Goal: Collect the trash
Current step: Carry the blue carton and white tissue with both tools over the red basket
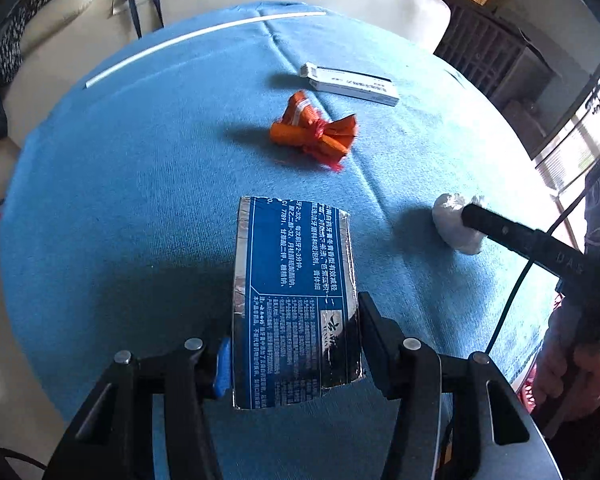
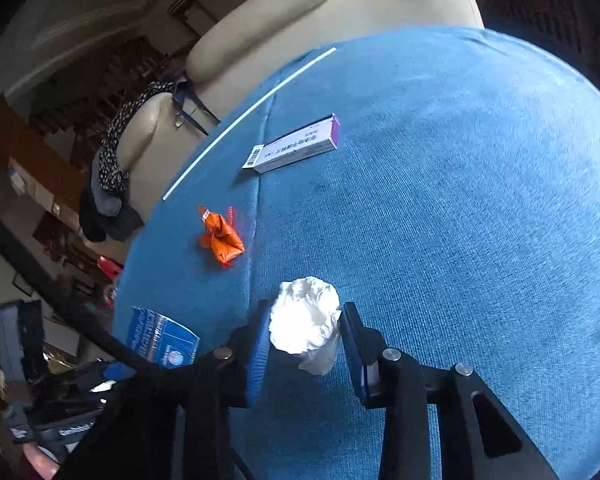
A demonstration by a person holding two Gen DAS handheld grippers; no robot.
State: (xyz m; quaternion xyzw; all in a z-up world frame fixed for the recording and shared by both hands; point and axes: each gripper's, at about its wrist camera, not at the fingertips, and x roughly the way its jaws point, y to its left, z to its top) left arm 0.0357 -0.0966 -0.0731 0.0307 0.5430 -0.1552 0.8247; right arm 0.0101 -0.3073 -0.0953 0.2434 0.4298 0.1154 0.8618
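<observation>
Crumpled white tissue (image 2: 305,322) sits clamped in the right tongs (image 2: 305,330) on the blue table (image 2: 480,220); the left tongs (image 1: 294,340) grip the blue carton (image 1: 296,300). Orange wrapper (image 1: 314,132) and white box (image 1: 350,83) wait farther back, uncollected.

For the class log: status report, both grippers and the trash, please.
Left gripper shut on blue carton. Right gripper shut on white paper wad. Orange wrapper and white box on blue cloth, nothing blocking.

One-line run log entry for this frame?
left hand-held gripper: shut on blue box | right hand-held gripper: shut on white wad | remaining: orange wrapper, white box
</observation>
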